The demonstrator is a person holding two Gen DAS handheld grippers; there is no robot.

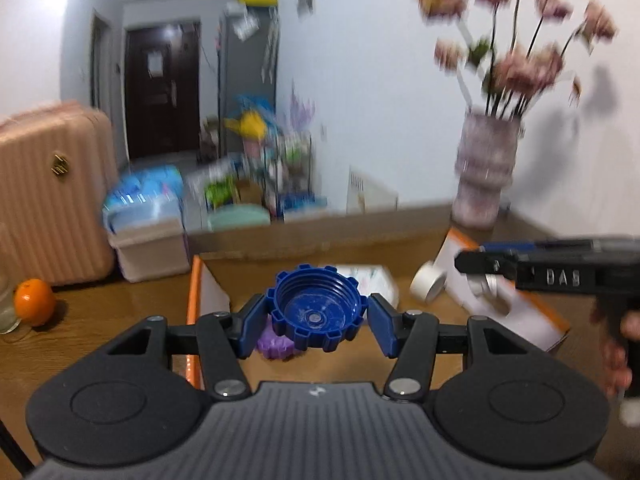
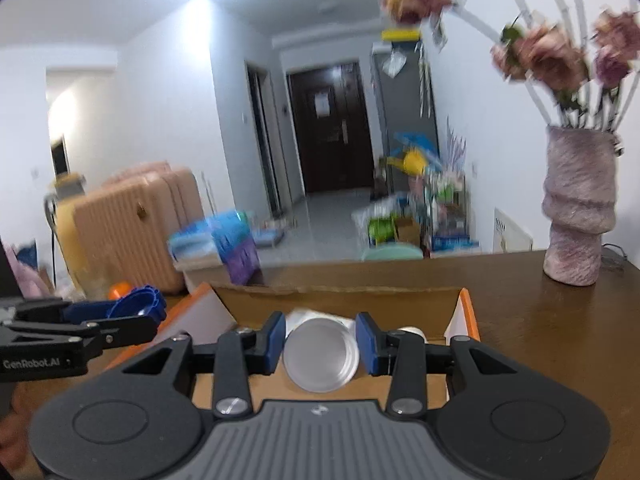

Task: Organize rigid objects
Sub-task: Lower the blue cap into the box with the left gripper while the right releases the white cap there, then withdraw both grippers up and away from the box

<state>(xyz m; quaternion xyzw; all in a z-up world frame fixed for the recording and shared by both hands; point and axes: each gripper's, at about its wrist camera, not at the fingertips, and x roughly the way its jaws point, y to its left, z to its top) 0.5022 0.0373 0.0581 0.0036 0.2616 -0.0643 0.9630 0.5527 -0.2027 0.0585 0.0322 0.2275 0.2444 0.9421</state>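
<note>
A: Cap [image 1: 318, 308], blue and notched, sits clamped between the left gripper's [image 1: 318, 322] blue pads, open side toward the camera, held above the box [image 1: 195, 300].

B: What lies in that box, from the left wrist?

A: A purple piece [image 1: 276, 344] just below the cap, a white packet [image 1: 376, 280] behind it, and a white roll [image 1: 428, 286] tilted against the far right wall. The right gripper [image 1: 480, 266] reaches in from the right, a hand [image 1: 624, 344] on its grip; its jaws I cannot tell from here.

B: And around it?

A: An orange [image 1: 34, 302] on the worktop [image 1: 100, 320] at the left, a vase [image 1: 482, 176] of pink flowers at the far right corner.

B: Now the right wrist?

A: The right gripper [image 2: 320, 348] has its jaws narrow, closed on a clear round lid [image 2: 320, 356], held over the box [image 2: 466, 308]. The left gripper [image 2: 132, 316] shows at the left edge with the cap [image 2: 140, 302] in its jaws. The vase [image 2: 578, 208] stands on the worktop [image 2: 540, 320] to the right, apart from the box.
</note>
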